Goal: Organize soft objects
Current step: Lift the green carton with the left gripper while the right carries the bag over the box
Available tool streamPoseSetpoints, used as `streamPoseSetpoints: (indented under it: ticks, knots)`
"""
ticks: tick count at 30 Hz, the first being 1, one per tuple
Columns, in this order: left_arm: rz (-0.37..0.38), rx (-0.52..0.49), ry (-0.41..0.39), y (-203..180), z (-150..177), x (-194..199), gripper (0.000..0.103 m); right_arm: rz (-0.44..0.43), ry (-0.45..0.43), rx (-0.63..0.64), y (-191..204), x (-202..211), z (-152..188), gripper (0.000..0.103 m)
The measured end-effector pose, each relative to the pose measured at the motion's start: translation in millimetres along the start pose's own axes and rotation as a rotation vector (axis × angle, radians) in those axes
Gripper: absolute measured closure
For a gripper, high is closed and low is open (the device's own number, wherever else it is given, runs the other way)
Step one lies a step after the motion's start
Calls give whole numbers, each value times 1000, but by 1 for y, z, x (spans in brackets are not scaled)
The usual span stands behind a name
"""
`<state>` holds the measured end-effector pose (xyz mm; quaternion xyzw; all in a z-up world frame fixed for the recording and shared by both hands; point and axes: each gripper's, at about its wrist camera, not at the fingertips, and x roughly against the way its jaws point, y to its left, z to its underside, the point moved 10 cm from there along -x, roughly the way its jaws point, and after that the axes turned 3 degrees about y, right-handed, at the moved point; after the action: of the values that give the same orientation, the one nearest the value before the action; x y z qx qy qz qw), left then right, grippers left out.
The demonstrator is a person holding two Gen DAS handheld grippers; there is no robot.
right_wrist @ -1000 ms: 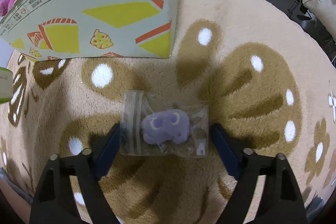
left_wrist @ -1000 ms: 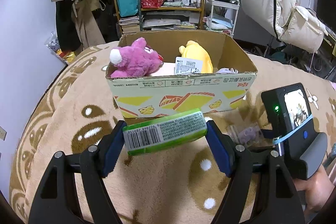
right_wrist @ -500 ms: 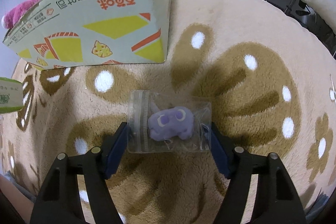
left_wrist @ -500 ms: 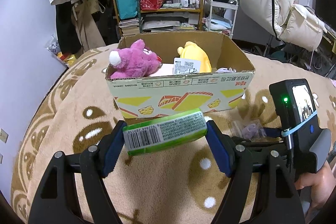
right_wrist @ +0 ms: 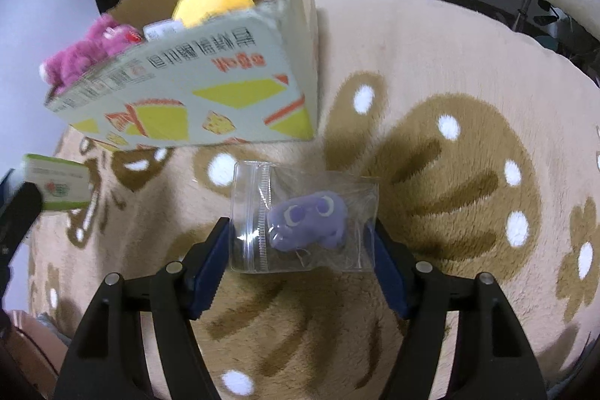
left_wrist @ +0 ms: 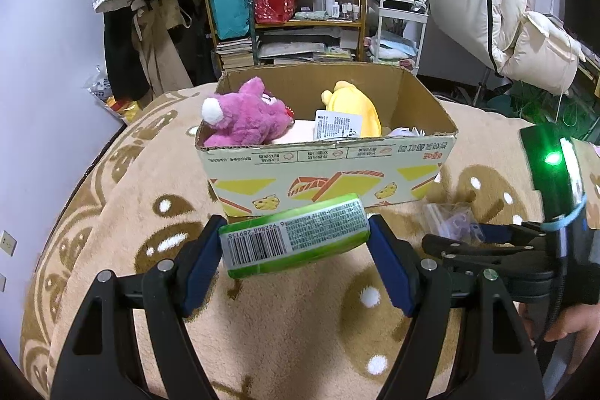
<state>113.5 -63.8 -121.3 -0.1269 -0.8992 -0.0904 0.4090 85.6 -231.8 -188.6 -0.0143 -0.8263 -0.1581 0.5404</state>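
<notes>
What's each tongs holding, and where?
Left tongs: green barcoded tissue pack, by its two ends. Right tongs: clear zip bag with purple plush, by its side edges.

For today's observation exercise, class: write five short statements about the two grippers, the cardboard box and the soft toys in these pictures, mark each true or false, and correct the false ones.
1. The left gripper is shut on the green packet. True.
2. The right gripper holds a clear zip bag with a purple plush inside. True.
3. The cardboard box holds nothing. False: a pink plush and a yellow plush lie in it.
4. The green packet is already inside the box. False: it is in front of the box, in the left gripper.
5. The box stands on bare wooden floor. False: it stands on a beige patterned rug.
</notes>
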Motion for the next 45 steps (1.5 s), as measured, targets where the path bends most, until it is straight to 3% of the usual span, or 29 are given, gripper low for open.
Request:
streamPoseSetpoints:
  ticks: [11, 17, 28, 34, 45]
  knots:
    - [9, 26, -61, 4, -9, 13, 28, -64, -177, 44, 27, 40, -14, 29]
    - [0, 25, -146, 6, -26, 27, 28, -82, -285, 85, 49, 55, -22, 29]
    - [-1, 45, -212, 11, -57, 26, 28, -109, -440, 141, 67, 84, -40, 29]
    - [-17, 48, -233, 13, -70, 21, 28, -75, -503, 171, 70, 89, -58, 29]
    - [-55, 17, -273, 13, -100, 7, 28, -59, -543, 216, 79, 77, -85, 28]
